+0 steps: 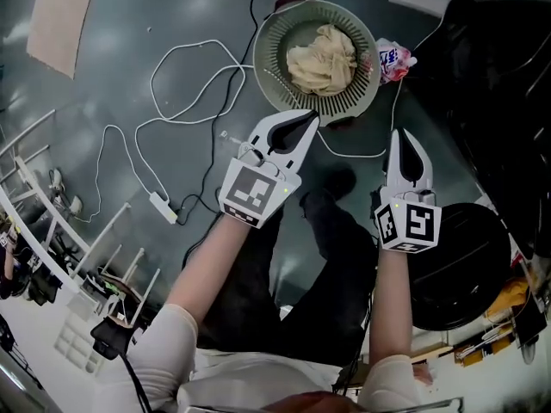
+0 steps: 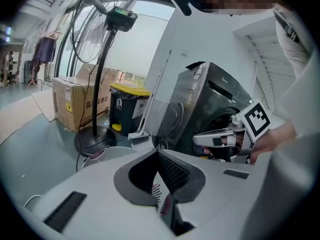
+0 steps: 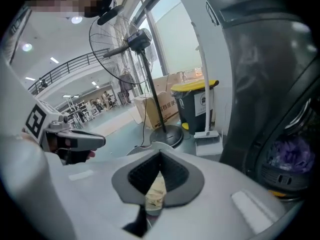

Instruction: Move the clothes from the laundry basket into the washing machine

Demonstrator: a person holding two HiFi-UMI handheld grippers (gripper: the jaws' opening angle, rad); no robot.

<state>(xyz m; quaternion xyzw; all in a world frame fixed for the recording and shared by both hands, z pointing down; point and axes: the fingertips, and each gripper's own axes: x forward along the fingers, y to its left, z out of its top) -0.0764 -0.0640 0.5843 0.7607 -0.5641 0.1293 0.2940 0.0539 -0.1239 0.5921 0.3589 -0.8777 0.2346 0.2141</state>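
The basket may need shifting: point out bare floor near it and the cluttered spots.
Bare floor lies between the cardboard sheet and the white cable loops, up-left of the laundry basket. Crowded: cables left of it, the packet and washing machine right.

basket (image 1: 261, 54): matt plastic | clothes (image 1: 321, 58): soft cloth | floor (image 1: 129, 50): glossy, perhaps painted
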